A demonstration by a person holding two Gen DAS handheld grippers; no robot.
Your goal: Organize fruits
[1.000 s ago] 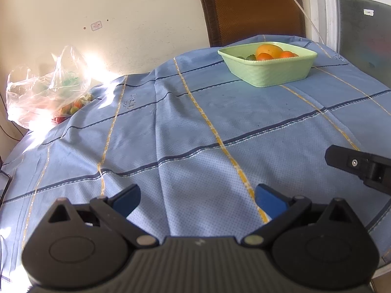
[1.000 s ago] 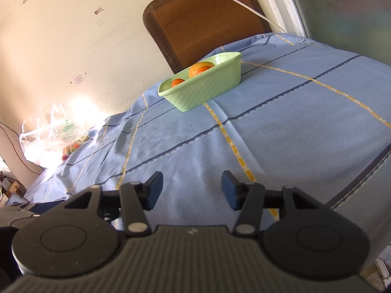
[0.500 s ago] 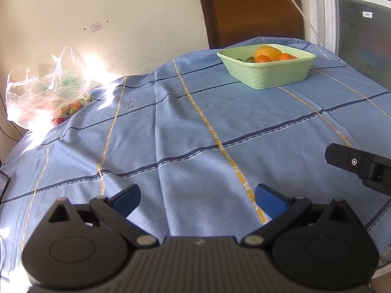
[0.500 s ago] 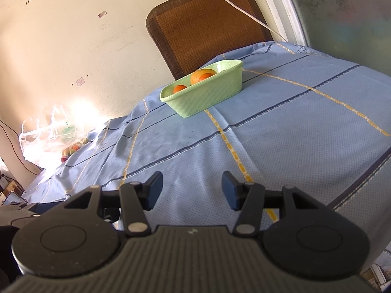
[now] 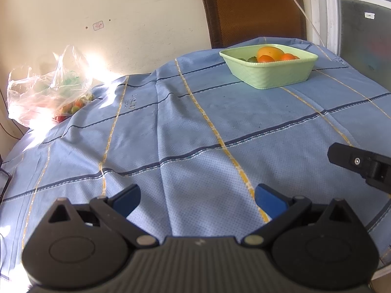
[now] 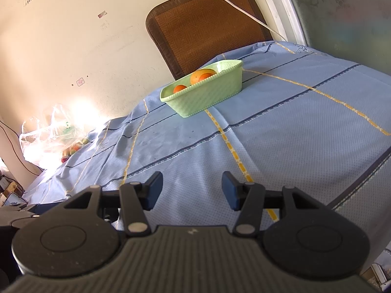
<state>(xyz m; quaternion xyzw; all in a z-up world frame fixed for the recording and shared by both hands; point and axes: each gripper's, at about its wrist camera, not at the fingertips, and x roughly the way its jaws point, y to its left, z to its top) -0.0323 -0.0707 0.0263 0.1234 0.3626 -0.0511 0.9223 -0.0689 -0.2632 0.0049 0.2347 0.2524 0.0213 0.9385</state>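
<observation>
A light green basket sits at the far side of the table and holds oranges and small green fruit; it also shows in the right wrist view. A clear plastic bag with small fruits lies at the far left, also in the right wrist view. My left gripper is open and empty above the near cloth. My right gripper is open and empty; part of it shows in the left wrist view.
A blue tablecloth with yellow and dark stripes covers the round table. A brown chair back stands behind the basket, with a white cable across it. A wall lies behind, a window frame at right.
Both views have shifted slightly; the basket sits a little higher and farther in frame. Both grippers stay open and empty.
</observation>
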